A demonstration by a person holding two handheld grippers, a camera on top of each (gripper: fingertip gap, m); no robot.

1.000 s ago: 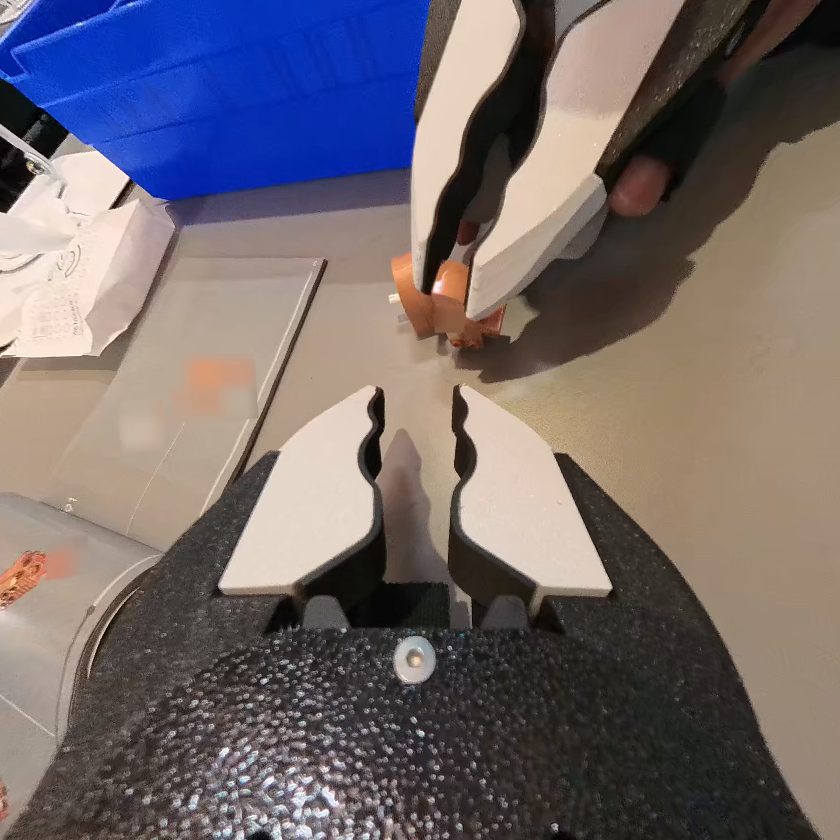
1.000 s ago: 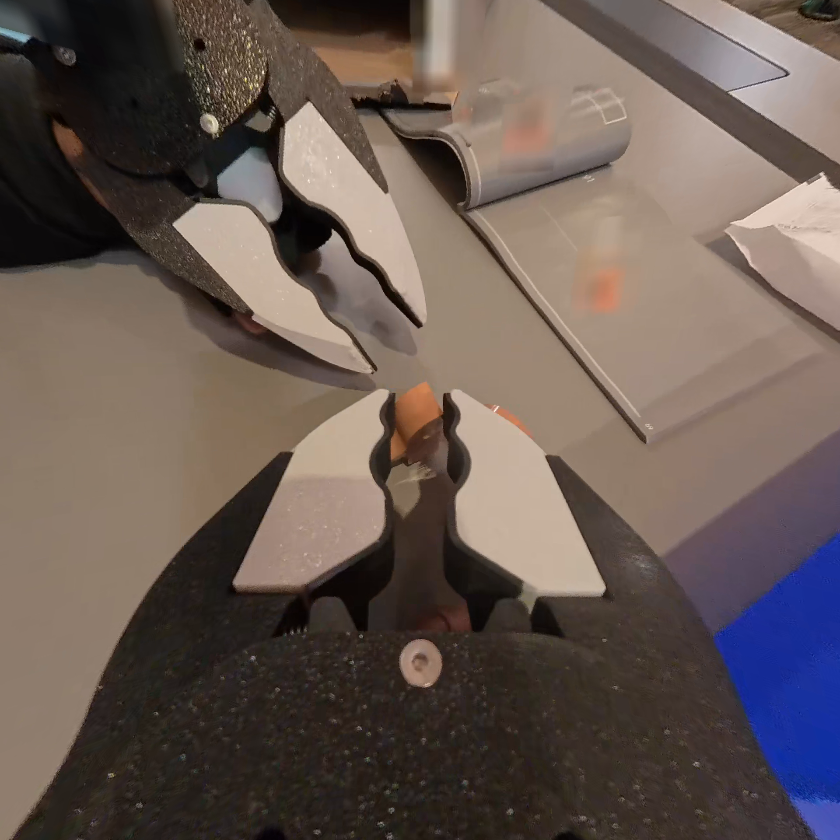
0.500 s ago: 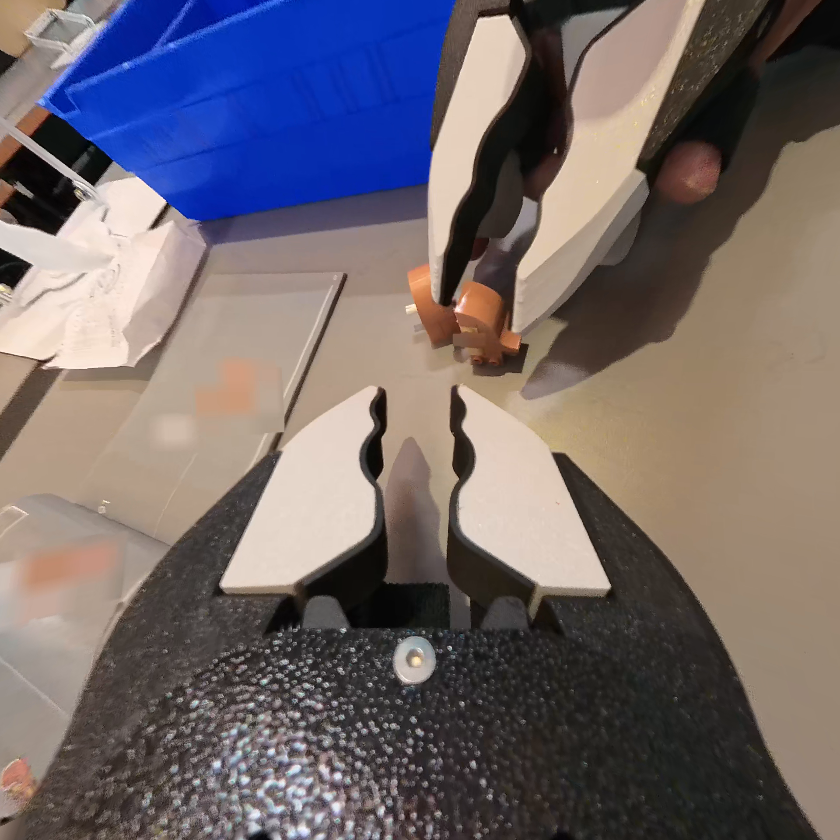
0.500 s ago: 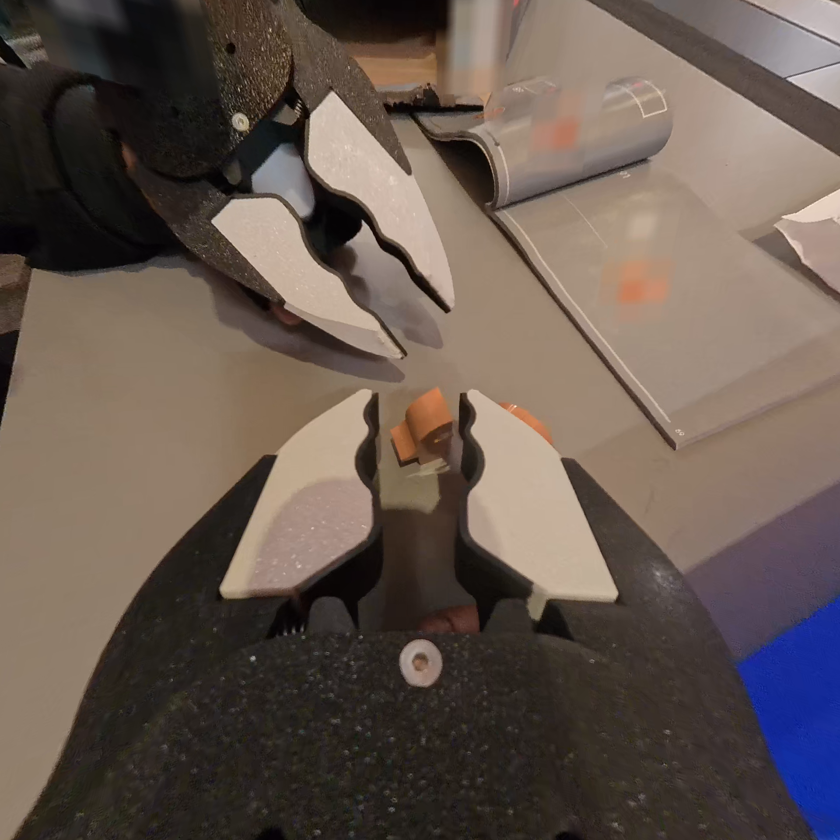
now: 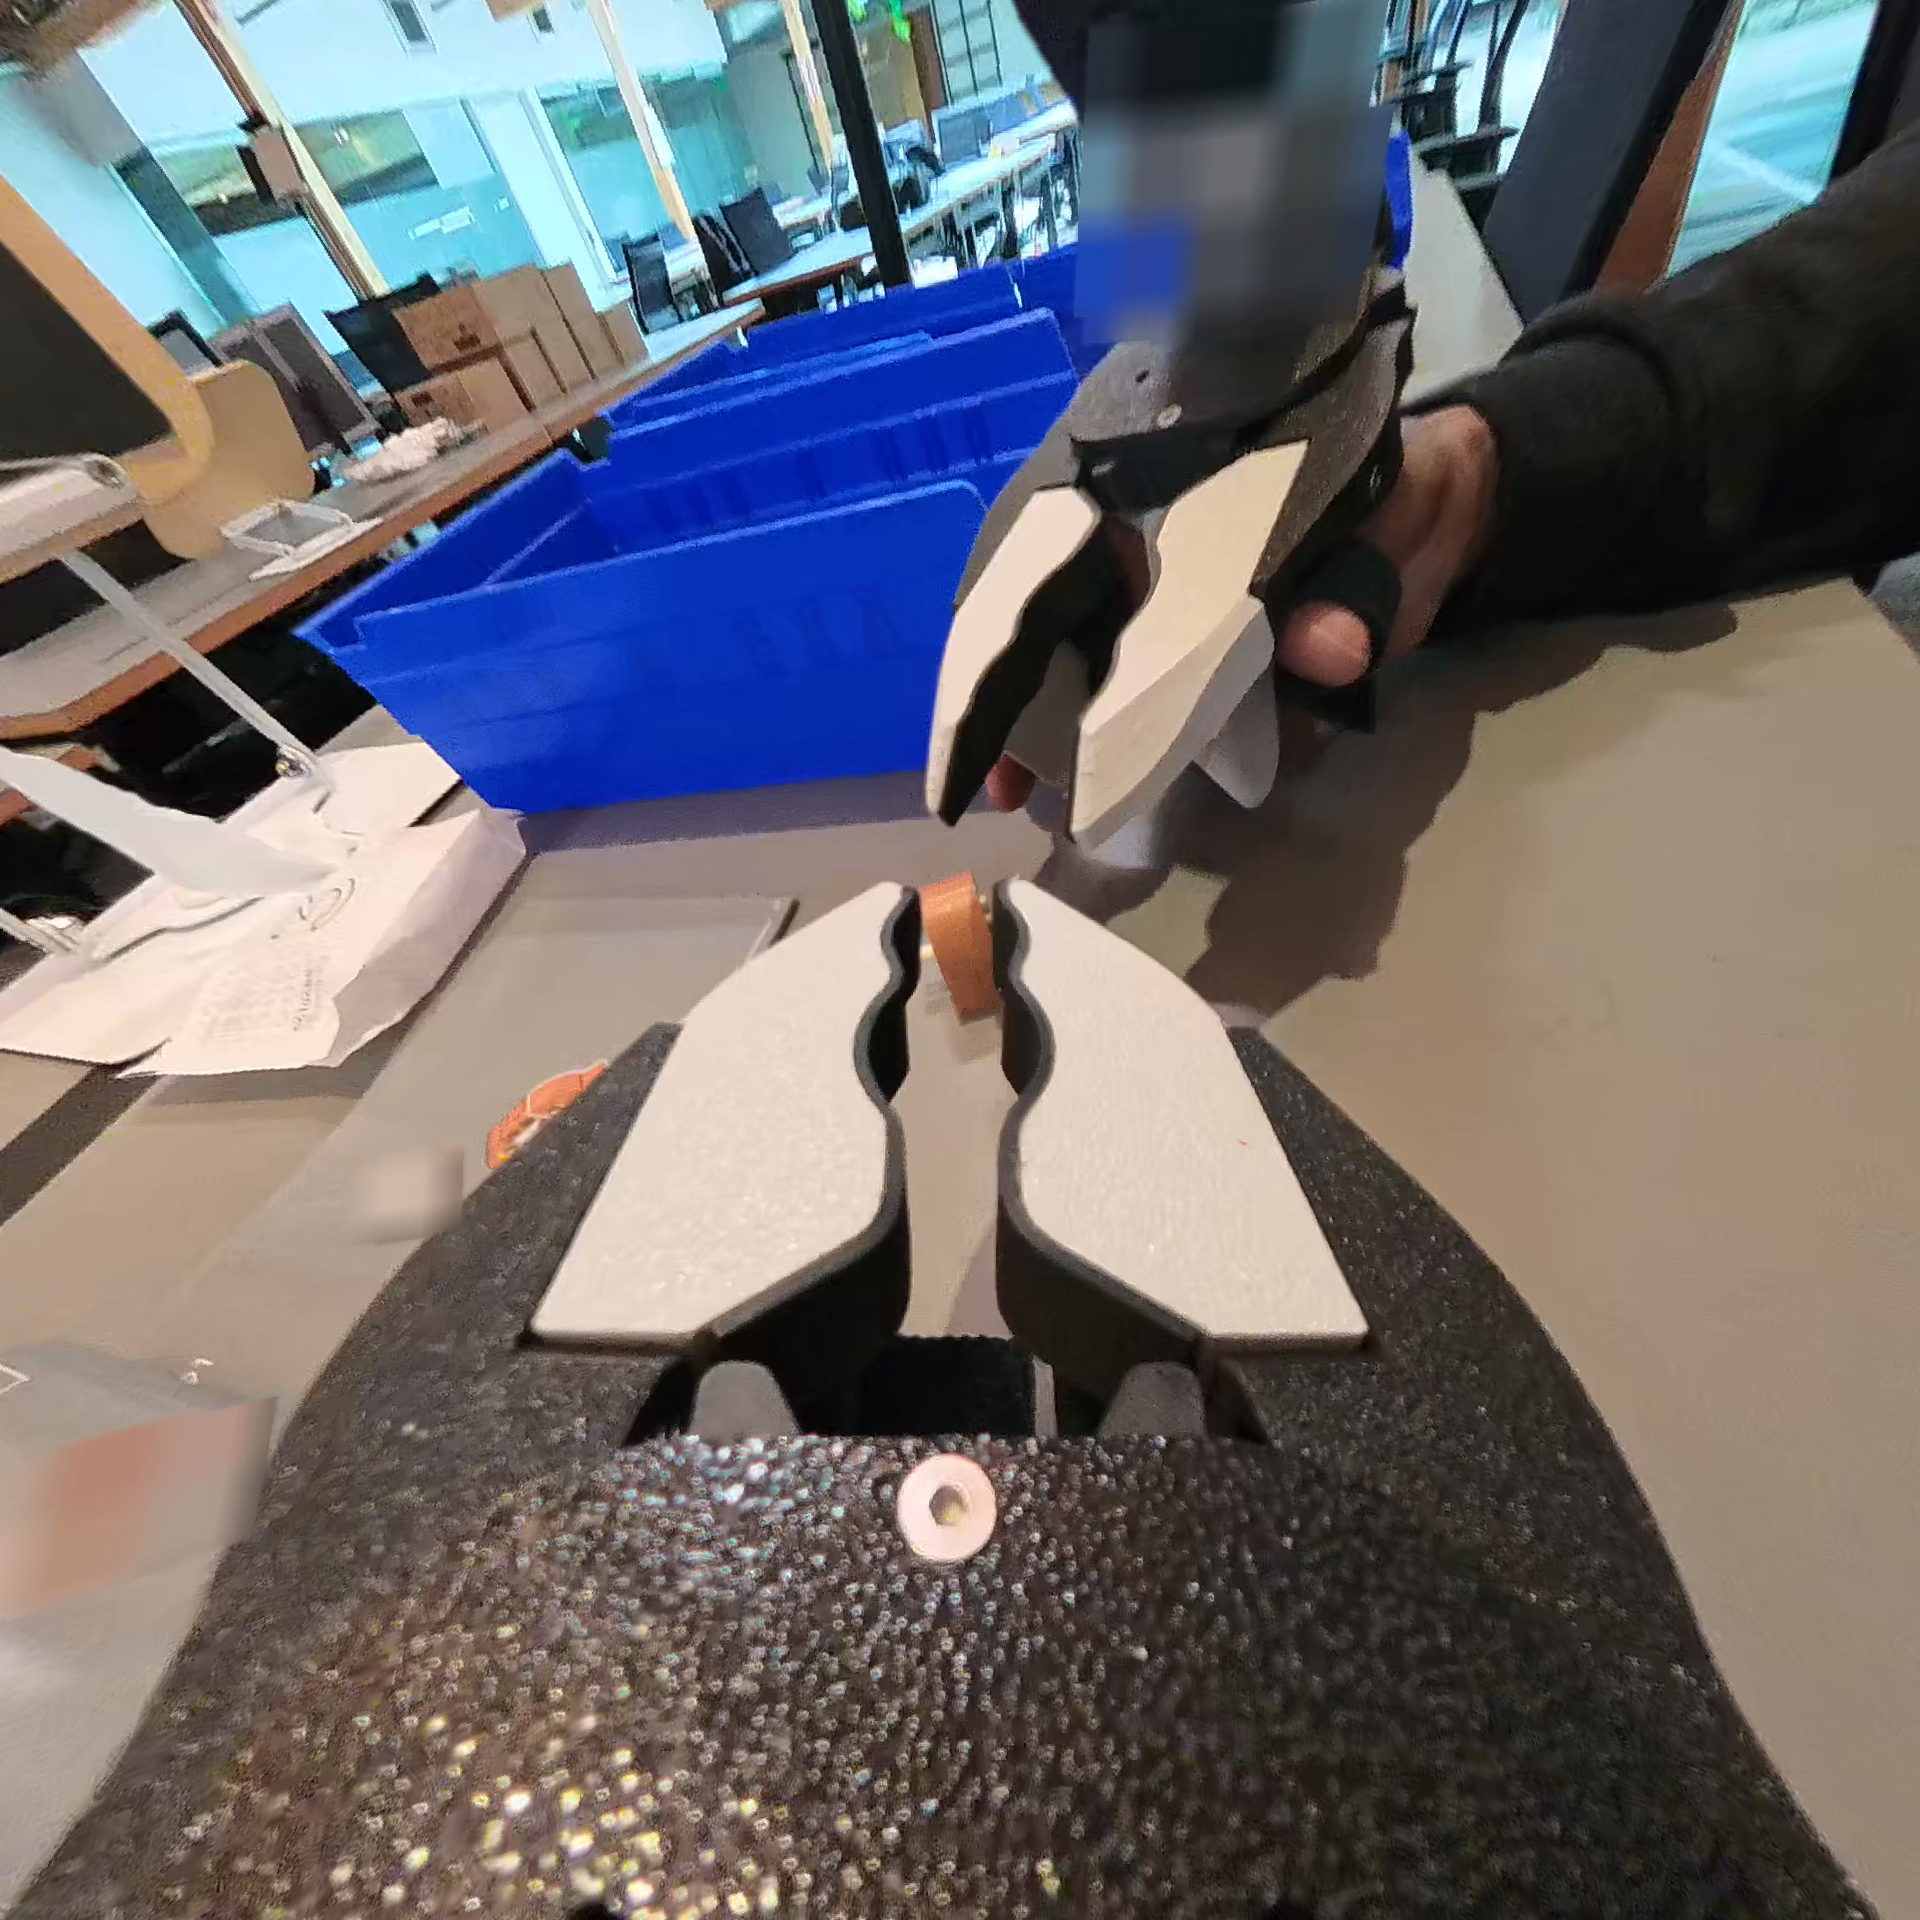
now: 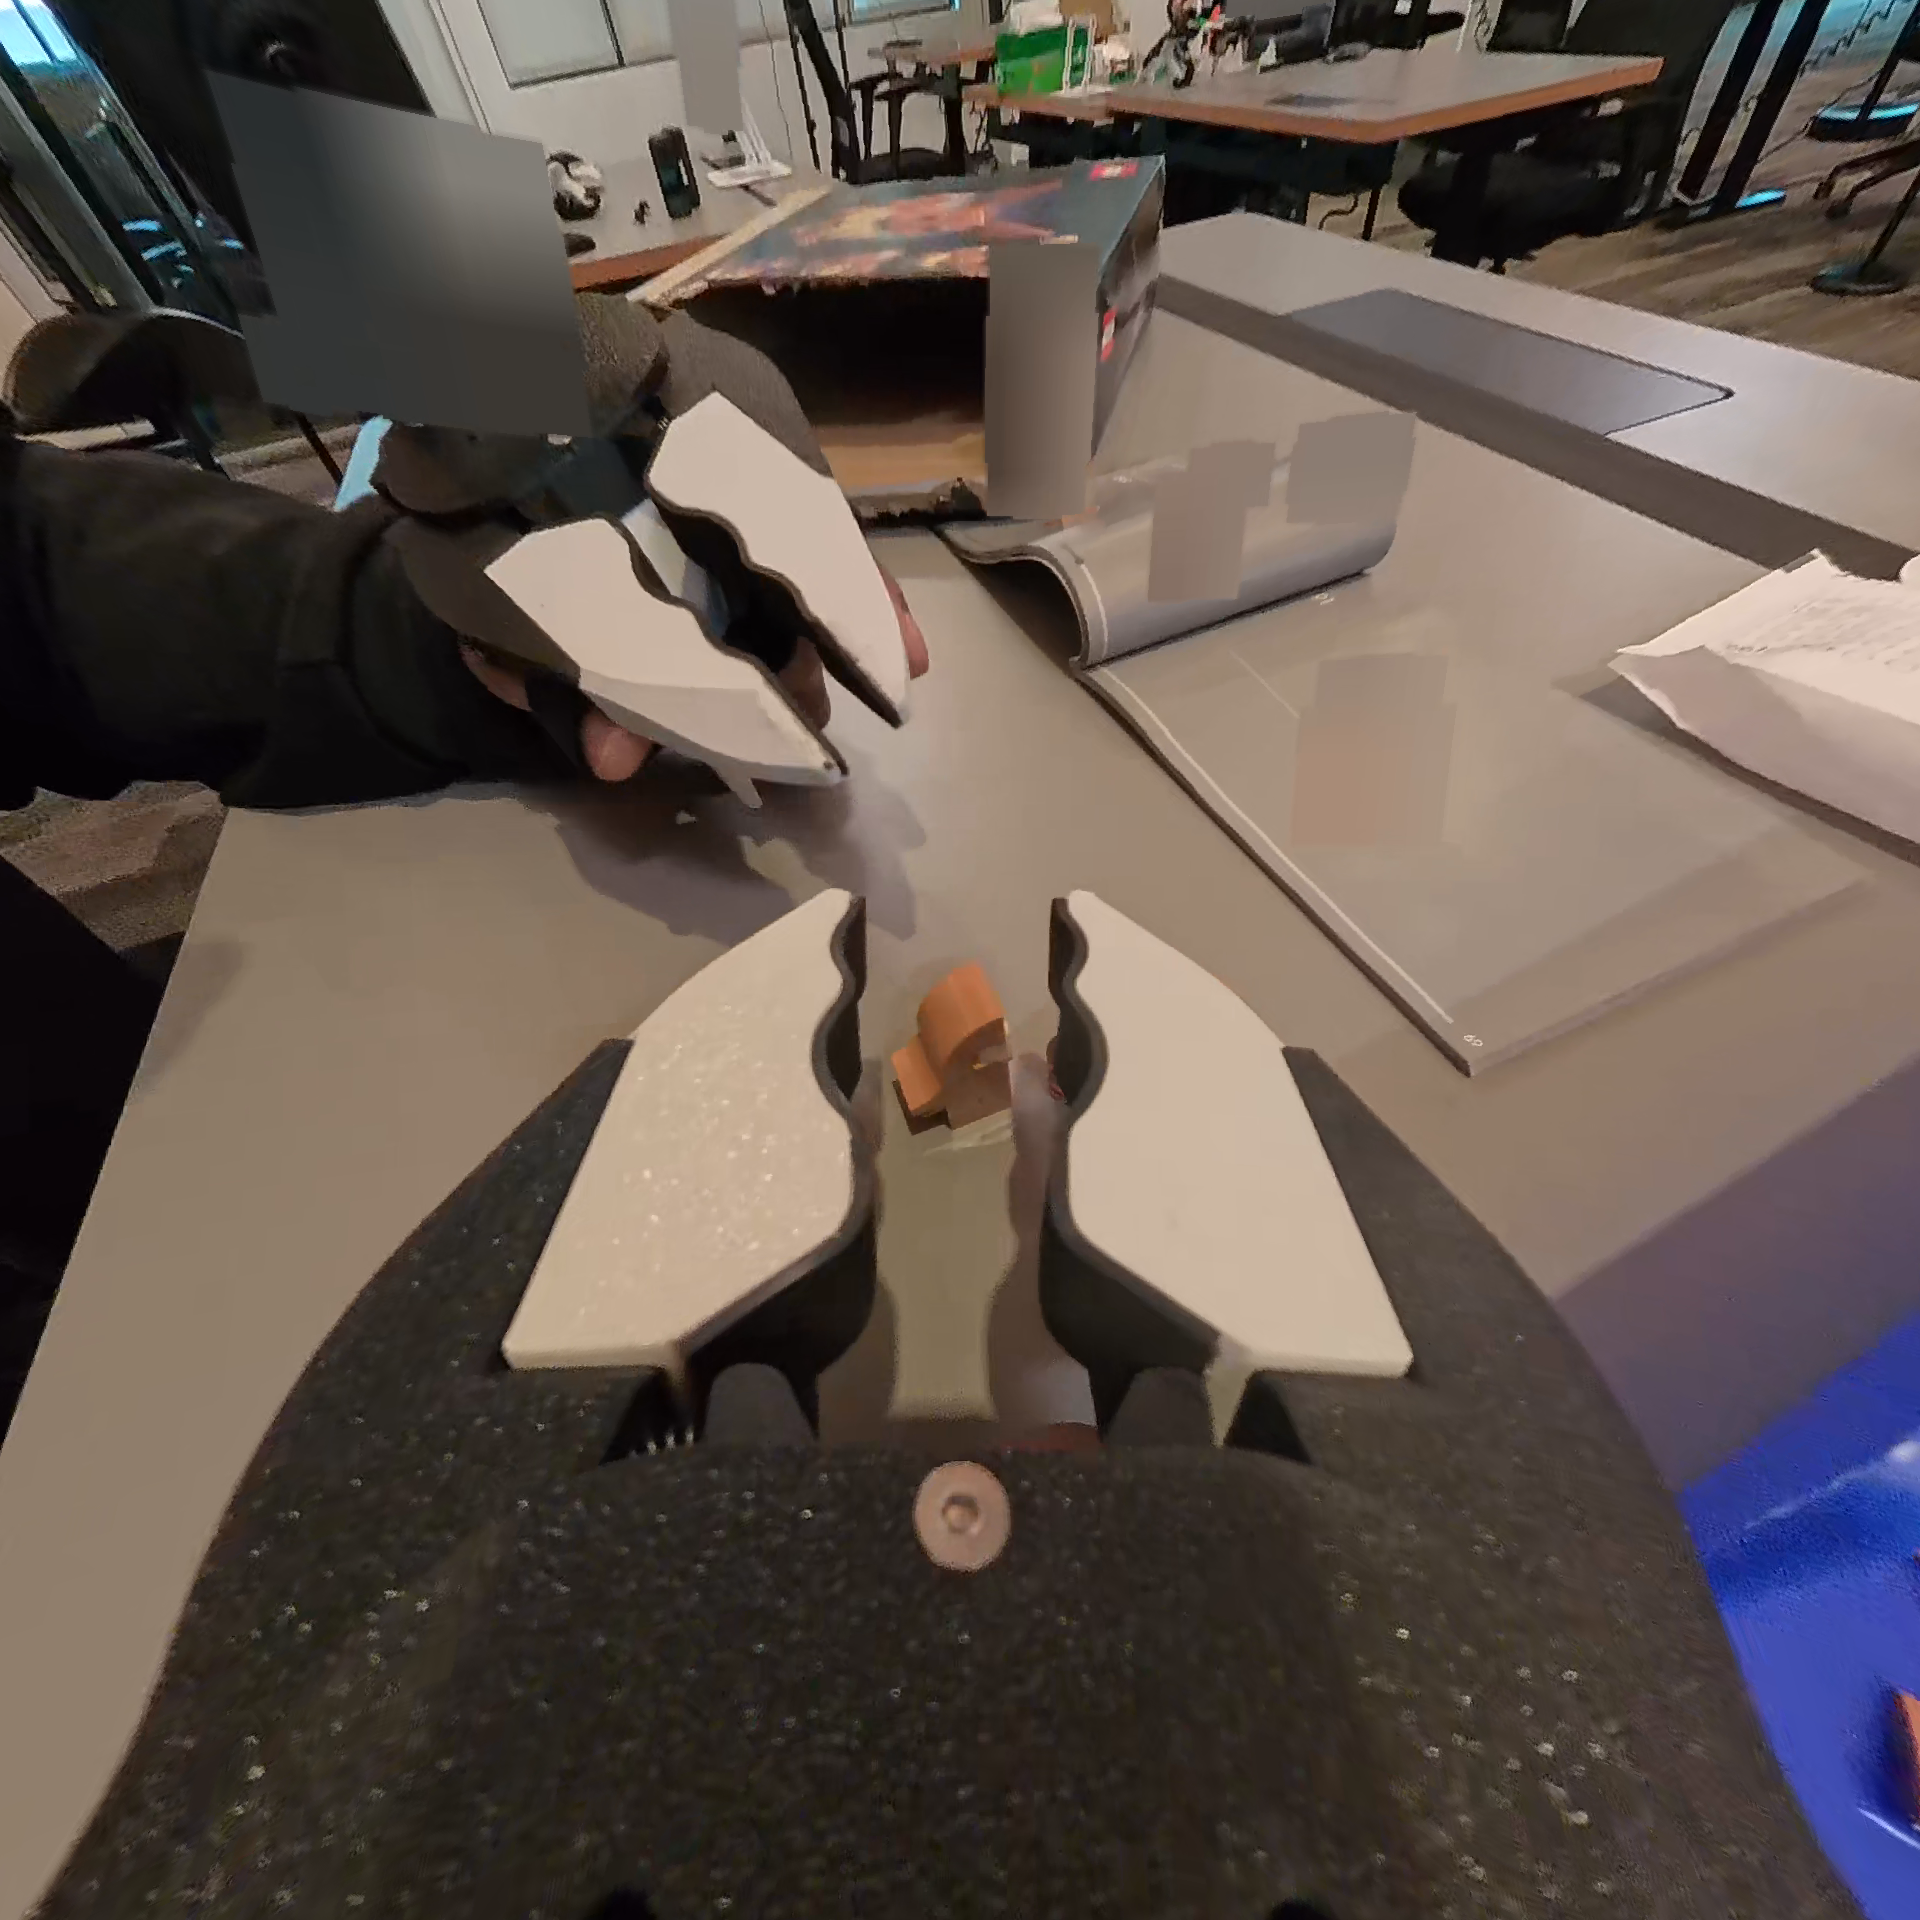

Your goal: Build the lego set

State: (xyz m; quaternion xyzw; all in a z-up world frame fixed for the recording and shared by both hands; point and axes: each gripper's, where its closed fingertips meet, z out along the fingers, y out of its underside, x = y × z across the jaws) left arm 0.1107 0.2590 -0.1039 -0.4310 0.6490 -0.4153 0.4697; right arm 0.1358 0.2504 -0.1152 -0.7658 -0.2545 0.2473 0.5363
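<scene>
1. The small orange-brown piece (image 6: 956,1049) stands on the grey worktop (image 6: 416,987), between your two tools and held by neither.
2. Your right hand-held gripper (image 6: 956,914) is released. Its fingers are spread wide above the piece, with clear space on both sides and no pad touching it.
3. Your left hand-held gripper (image 5: 951,904) is narrowed but not clenched. In its own view the piece shows in the slit between the fingertips, yet the right wrist view shows those fingertips apart from the piece and bare.
4. The piece looks like a moulded plastic building part, so it is probably very light, rigid and not fragile. Its faces look smooth and the worktop is glossy enough to mirror it, so a one-sided touch will likely make it skid or tip.
5. It has a rounded top, a blocky lower part and a small pale pin on one side. The rounded back would likely roll out of the pads.
6. The better hold appears to be across the two flat, parallel sides, low on the blocky part and clear of the pin.
7. A second orange bit (image 5: 540,1107) lies beside the left tool. Blue bins (image 5: 675,644) and an open booklet (image 6: 1455,831) stand well apart from the piece.
</scene>
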